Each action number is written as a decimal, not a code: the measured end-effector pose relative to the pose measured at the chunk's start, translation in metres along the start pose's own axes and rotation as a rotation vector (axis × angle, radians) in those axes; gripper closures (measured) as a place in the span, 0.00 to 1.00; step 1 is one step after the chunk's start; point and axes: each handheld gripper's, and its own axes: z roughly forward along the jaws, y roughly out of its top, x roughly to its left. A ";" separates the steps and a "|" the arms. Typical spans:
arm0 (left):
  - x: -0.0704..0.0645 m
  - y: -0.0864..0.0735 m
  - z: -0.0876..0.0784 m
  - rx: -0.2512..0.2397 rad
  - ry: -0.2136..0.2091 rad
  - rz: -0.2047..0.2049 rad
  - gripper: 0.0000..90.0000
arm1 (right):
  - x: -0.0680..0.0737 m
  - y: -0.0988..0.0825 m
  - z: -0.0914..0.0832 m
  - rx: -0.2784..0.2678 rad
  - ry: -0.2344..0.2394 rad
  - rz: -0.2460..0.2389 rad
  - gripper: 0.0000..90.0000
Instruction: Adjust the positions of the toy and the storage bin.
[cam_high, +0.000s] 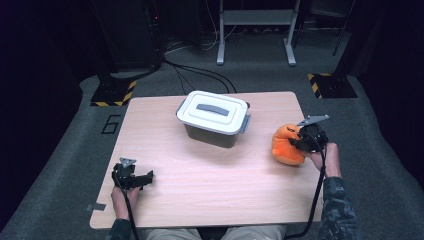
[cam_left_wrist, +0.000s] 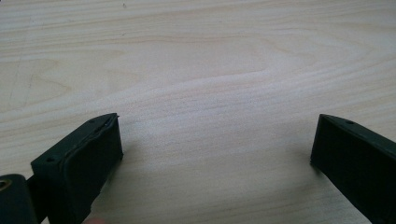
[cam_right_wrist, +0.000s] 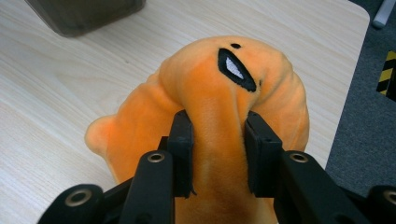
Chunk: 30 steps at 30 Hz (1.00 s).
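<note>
Your right gripper is pinching a fold of the orange plush toy, the soft fabric bunched between its two jaws, so the grasp looks made. In the high view the plush toy sits near the right edge of the table, to the right of the lidded storage box and apart from it. Whether the toy is already clear of the wood or resting on it, you cannot tell from these pictures; it looks low, at most barely lifted.

Your left gripper lies at the near left of the table with its jaws spread wide over bare wood, holding nothing. It is well apart from both the box and the toy.

The box's white lid with the grey handle is on, and the side latches look closed. So, as a judgement, you are early: the toy is gripped, but if it is meant for the box, the lid must come off first, likely work for your free left gripper, and then the toy must be carried over
</note>
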 end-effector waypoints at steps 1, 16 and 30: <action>0.000 0.000 0.000 0.000 0.000 0.000 0.02 | -0.001 0.000 0.001 0.002 0.003 -0.004 0.75; 0.000 0.000 0.000 0.000 0.001 -0.001 0.02 | -0.006 -0.008 0.003 -0.022 -0.020 0.135 0.34; 0.000 0.000 0.000 0.005 0.000 -0.002 0.02 | 0.036 -0.015 -0.024 -0.172 0.067 0.157 0.14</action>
